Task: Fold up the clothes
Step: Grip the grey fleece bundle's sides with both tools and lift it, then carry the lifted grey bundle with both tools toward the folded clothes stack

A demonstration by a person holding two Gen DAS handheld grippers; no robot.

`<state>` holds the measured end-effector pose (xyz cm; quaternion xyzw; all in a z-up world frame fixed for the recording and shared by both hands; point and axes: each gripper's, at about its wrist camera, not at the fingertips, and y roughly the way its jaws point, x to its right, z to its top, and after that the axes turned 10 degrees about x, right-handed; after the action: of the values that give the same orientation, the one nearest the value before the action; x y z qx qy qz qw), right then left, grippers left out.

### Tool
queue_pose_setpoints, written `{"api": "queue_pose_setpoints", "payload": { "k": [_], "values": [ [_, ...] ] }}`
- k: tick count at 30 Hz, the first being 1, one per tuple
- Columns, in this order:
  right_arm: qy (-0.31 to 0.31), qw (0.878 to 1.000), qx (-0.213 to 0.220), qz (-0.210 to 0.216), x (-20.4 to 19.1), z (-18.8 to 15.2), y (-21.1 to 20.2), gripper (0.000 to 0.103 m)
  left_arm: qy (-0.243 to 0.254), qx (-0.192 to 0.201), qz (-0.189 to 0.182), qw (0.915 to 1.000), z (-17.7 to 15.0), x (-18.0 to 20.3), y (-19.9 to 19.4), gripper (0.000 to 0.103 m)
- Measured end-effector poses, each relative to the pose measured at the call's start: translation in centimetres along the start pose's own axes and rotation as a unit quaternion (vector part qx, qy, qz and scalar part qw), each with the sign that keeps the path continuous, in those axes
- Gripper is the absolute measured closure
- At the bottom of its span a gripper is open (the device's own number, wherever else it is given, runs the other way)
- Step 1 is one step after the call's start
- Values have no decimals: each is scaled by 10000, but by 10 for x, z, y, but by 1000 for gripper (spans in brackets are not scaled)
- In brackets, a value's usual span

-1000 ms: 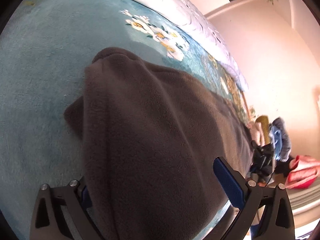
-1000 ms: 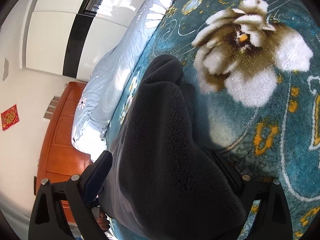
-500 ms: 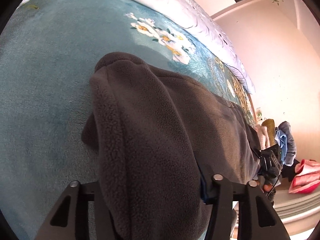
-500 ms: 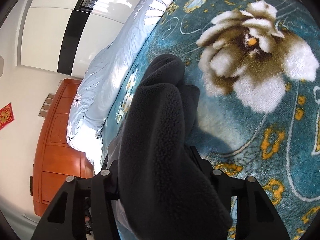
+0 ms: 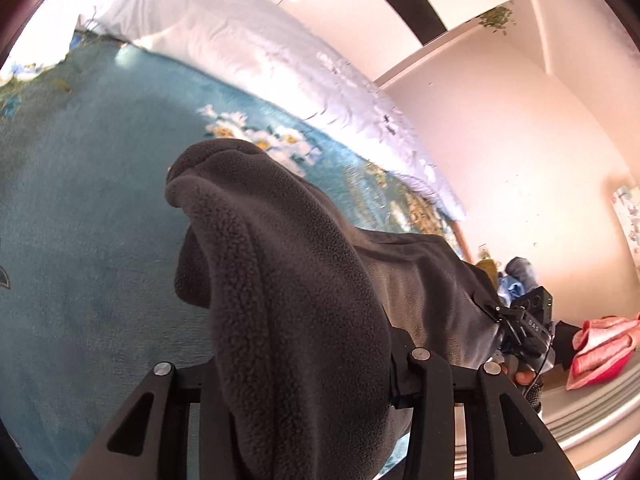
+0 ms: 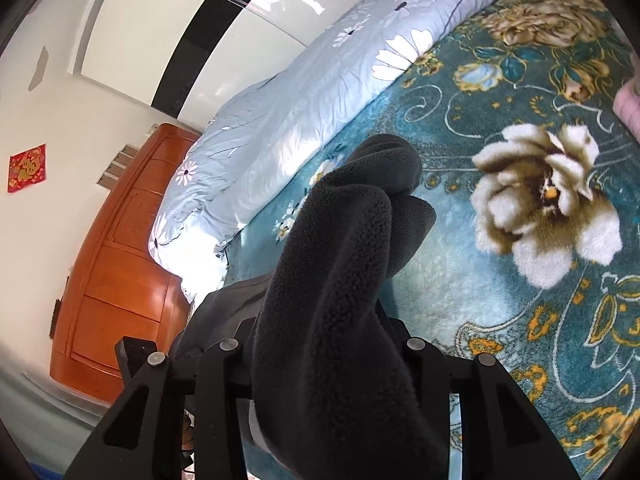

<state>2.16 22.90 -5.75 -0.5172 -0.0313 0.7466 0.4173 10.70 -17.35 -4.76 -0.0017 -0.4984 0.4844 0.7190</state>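
Two grippers, one dark grey fleece garment.
Left gripper [image 5: 304, 376] and right gripper [image 6: 320, 360], jaws closing, each pinch a bunched fold of the dark grey fleece garment [image 5: 288, 264], lifted above the teal floral plush blanket [image 6: 520, 320].

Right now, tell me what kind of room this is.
Most likely a bedroom: a teal floral blanket spread over a bed, a pale blue daisy-print duvet bunched along it, and a wooden headboard at one end.

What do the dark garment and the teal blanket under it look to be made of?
Dark garment: looks like fleece, matte with a nubby pilled pile, thick soft folds. Teal blanket: likely plush synthetic, short fuzzy nap with printed flowers and a slight sheen.
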Motion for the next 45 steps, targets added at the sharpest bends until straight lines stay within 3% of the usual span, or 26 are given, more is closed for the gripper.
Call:
{"api": "queue_pose_setpoints", "payload": {
  "k": [7, 14, 27, 36, 45],
  "values": [
    [-487, 9986, 132, 155, -31, 34, -45, 60, 216, 212, -460, 9985, 15, 56, 2, 60],
    [-1013, 9934, 471, 267, -63, 85, -107, 60, 529, 537, -1042, 9917, 37, 125, -3, 60],
    [-1495, 9813, 1216, -51, -77, 192, -235, 60, 1308, 676, -2062, 9674, 70, 290, 44, 60],
    [-1425, 9764, 1591, -330, -32, 237, -316, 60, 1486, 264, -2578, 9543, 67, 369, 110, 60],
    [-1072, 9776, 1715, -580, 46, 266, -376, 60, 1597, -151, -2788, 9469, 32, 440, 172, 60]
  ]
}}
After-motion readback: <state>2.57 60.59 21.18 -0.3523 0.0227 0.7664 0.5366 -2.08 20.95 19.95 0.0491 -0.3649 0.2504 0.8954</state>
